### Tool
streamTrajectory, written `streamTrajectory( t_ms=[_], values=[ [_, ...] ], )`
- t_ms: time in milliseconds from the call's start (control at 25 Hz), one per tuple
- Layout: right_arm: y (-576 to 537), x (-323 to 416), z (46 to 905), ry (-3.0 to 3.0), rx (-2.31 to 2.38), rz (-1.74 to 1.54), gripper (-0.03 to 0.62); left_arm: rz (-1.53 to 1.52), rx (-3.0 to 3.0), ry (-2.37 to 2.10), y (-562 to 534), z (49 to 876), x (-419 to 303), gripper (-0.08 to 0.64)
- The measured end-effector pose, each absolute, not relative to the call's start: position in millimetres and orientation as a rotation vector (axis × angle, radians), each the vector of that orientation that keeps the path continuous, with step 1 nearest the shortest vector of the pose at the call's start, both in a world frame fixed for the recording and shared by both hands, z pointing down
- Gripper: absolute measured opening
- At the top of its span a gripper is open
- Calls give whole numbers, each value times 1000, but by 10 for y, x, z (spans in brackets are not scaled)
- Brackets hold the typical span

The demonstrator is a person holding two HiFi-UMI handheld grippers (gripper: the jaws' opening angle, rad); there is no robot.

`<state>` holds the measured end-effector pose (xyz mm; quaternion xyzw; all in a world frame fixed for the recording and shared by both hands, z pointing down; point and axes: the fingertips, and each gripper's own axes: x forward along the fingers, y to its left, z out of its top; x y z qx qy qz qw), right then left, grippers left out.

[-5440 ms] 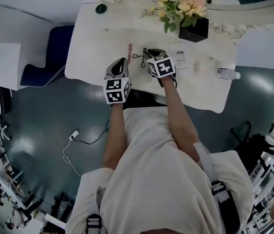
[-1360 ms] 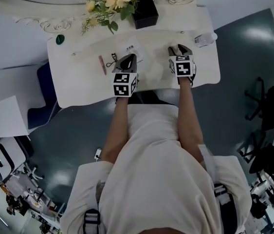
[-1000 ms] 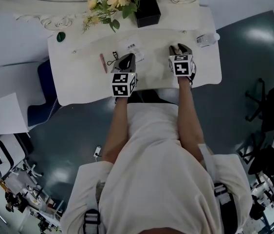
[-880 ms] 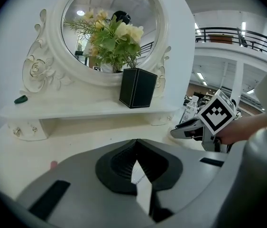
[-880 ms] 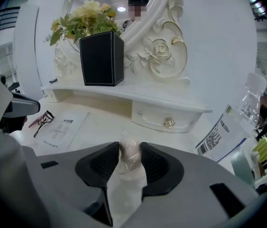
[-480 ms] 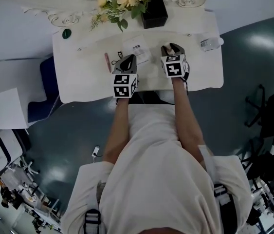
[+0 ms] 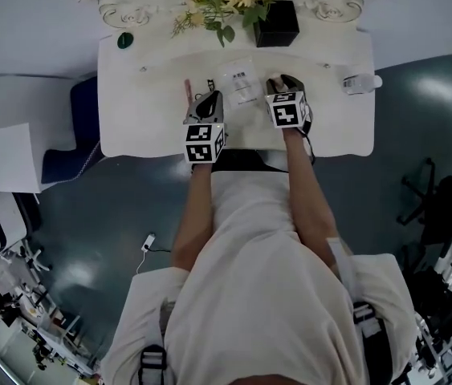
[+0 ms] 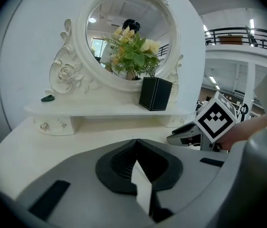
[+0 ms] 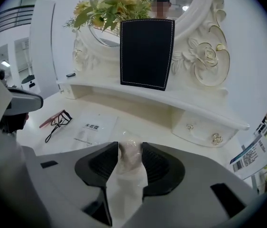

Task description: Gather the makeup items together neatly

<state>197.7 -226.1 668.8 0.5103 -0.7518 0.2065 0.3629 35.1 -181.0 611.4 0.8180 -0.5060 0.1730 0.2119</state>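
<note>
- Right gripper (image 9: 130, 147) in your hand is clamped on a pale pink soft makeup sponge in clear plastic wrap (image 9: 129, 156); its jaws have just eased a little wider, yet the pads touch the sponge on both sides
- Left gripper (image 8: 135, 142) has its jaws closed together at the tips, with nothing between them
- In your head view both tools hang over the near half of the white curved dressing table (image 7: 145, 119), the left one at 9 o'clock of the right
- White flat printed sachet (image 7: 242, 83) lies between them, at 10 o'clock from your right gripper
- Black eyelash curler with a pink handle (image 9: 57, 121) lies at 9 o'clock of the sachet
- Clear plastic water bottle (image 7: 362, 81) sits at 3 o'clock of your right gripper, well apart
- Black square vase of yellow and pink flowers (image 7: 278, 32) stands on the raised shelf at 12 o'clock
</note>
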Motion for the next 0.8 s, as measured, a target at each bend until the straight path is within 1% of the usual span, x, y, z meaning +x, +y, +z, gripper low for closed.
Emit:
streamTrajectory(
  t_ms=[200,560,800],
  values=[
    [-2254,1990,6676,-1930,1338,554,213,457,2268,-1429,-1772,6083,236,14],
    [-2137,1936,6493,-1925,1374,510,219,413,2275,-1482,-1605,5924,-40,14],
    [-1747,1762,6215,-1972,1389,481,219,368,2253,-1514,-1251,5782,-211,14]
  ],
)
